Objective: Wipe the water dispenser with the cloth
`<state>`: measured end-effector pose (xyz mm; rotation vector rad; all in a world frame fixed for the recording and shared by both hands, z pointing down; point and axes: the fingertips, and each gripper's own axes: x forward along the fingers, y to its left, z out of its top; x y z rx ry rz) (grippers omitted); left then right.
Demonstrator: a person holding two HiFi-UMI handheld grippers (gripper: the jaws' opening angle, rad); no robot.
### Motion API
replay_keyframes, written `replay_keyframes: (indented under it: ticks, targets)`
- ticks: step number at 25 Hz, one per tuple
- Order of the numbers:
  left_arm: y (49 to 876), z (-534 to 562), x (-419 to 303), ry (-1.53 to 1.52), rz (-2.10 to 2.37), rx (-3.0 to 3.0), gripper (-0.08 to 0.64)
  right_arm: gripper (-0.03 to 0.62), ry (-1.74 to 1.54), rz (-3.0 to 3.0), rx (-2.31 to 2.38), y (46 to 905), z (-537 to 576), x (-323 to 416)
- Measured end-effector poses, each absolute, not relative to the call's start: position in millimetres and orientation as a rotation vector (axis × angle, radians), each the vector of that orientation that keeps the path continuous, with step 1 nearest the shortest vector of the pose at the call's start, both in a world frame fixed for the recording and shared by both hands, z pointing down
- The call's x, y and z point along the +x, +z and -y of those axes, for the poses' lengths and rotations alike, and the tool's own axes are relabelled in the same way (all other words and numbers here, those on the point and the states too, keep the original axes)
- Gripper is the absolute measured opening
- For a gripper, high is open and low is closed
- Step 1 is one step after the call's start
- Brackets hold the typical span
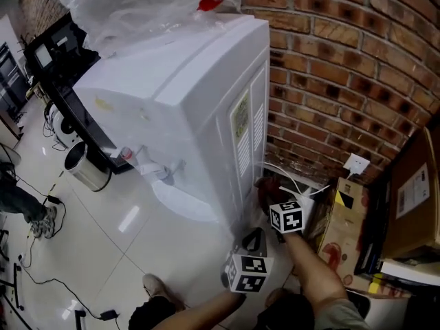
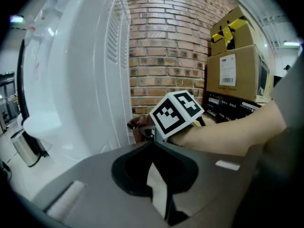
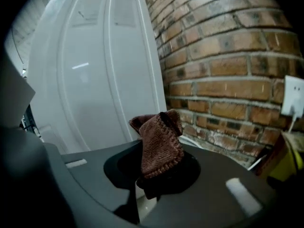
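Note:
The white water dispenser [image 1: 192, 95] stands against a brick wall; its side panel fills the left of both gripper views [image 2: 80, 80] [image 3: 95, 80]. My right gripper [image 1: 267, 192] is shut on a bunched brown cloth [image 3: 159, 141], which sticks up out of its jaws. The cloth [image 1: 267, 183] sits low by the dispenser's rear side corner; whether it touches the panel I cannot tell. My left gripper [image 1: 253, 240] hangs just below and nearer to me, jaws together with nothing in them [image 2: 153, 147]. Its view shows the right gripper's marker cube [image 2: 176, 113] and the forearm behind it.
The brick wall [image 1: 344, 53] runs right behind the dispenser. Cardboard boxes [image 1: 412, 191] are stacked at the right. A white wall socket [image 1: 356, 163] with a cable sits low on the wall. A metal bin [image 1: 86, 167] and a black desk [image 1: 62, 60] stand on the left.

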<state>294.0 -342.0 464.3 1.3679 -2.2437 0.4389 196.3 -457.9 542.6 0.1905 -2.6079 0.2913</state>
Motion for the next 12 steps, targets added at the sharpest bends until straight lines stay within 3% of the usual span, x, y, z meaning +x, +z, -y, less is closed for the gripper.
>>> replay_keyframes:
  ticks: [12]
  targets:
    - [234,376,265,0.301,2.589,1.528,-0.002,0.078,-0.247,3.105,0.07,173,467,206]
